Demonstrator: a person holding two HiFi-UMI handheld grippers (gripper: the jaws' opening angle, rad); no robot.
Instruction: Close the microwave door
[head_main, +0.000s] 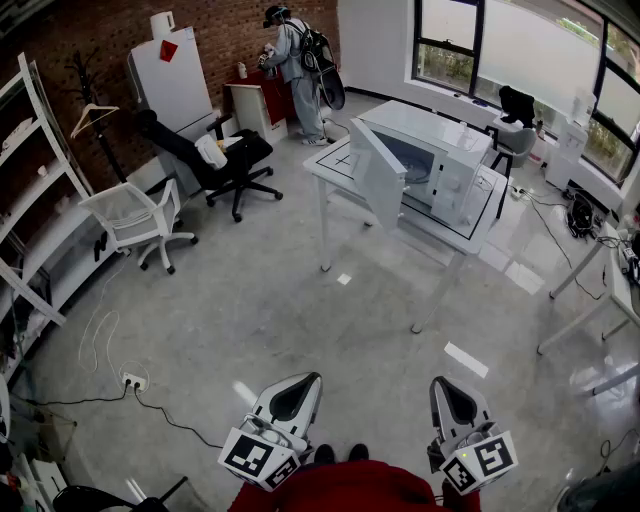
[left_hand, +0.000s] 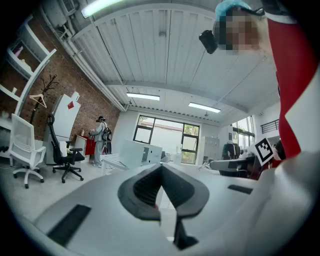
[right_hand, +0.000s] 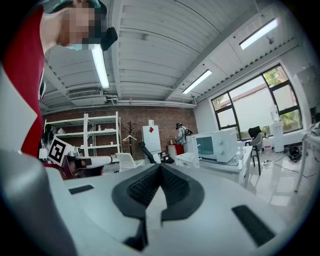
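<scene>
While door (head_main: 378, 180) stands open, microwave (head_main: 432, 126) on table (head_main: 336, 162)

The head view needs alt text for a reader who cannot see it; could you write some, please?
A white microwave stands on a white table across a grey floor, its door swung open. At the bottom edge, the left gripper and right gripper are both shut and empty, well short of the table. Behind, a person stands by a brick wall.

The microwave (head_main: 440, 150) is sitting on the far table (head_main: 338, 166), its door (head_main: 378, 180) hanging open leftward; a chair (head_main: 228, 160) is standing left of it, a person (head_main: 296, 70) behind.
</scene>
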